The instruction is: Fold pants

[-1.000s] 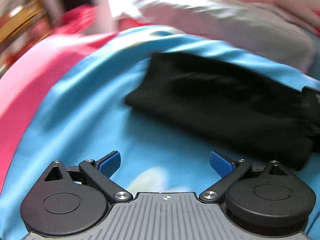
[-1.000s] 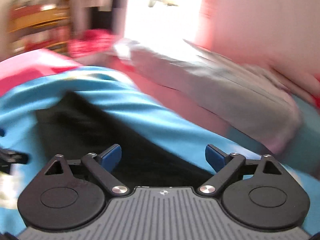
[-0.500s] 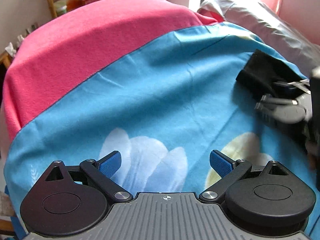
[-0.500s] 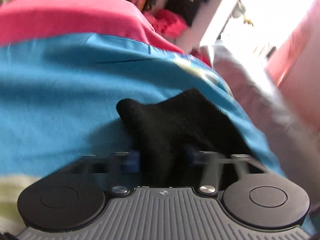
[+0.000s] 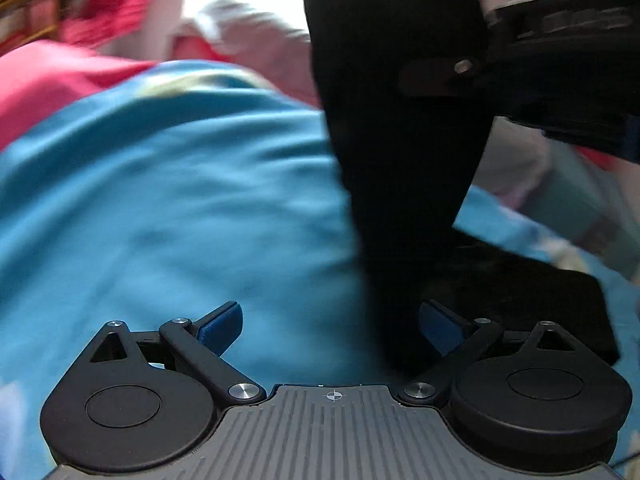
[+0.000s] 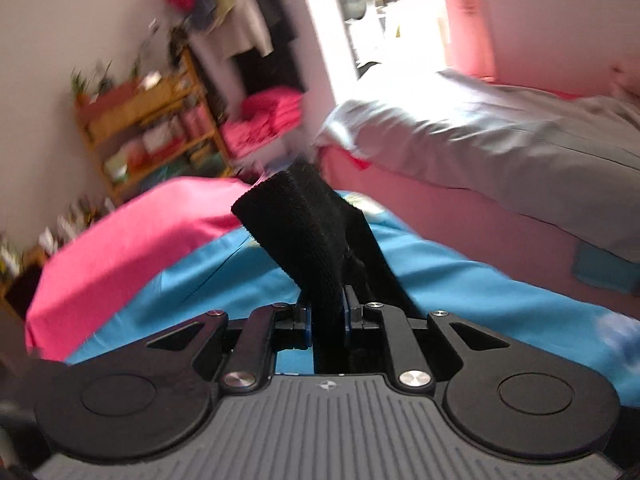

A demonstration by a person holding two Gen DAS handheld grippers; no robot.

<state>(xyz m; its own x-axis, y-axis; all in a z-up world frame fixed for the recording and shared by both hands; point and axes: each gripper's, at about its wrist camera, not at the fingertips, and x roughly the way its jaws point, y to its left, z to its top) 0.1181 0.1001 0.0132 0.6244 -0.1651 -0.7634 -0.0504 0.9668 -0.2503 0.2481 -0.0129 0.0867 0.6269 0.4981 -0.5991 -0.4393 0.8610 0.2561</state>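
Pants [image 5: 400, 128] hang above the blue bedspread [image 5: 180, 200], pinched at one end by the right gripper [image 6: 327, 312], whose jaws have just clamped on them, lifting the cloth free for folding. Left gripper [image 5: 330, 326] waits just beside the hanging cloth, jaws apart and empty.

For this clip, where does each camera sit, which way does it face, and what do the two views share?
Left wrist: on the left gripper, jaws open, facing down over the blue sheet; the right gripper shows upper right.
Right wrist: on the right gripper, shut on the black pants, facing across the bed to a shelf.
Shared: pants, sheet, pink blanket.
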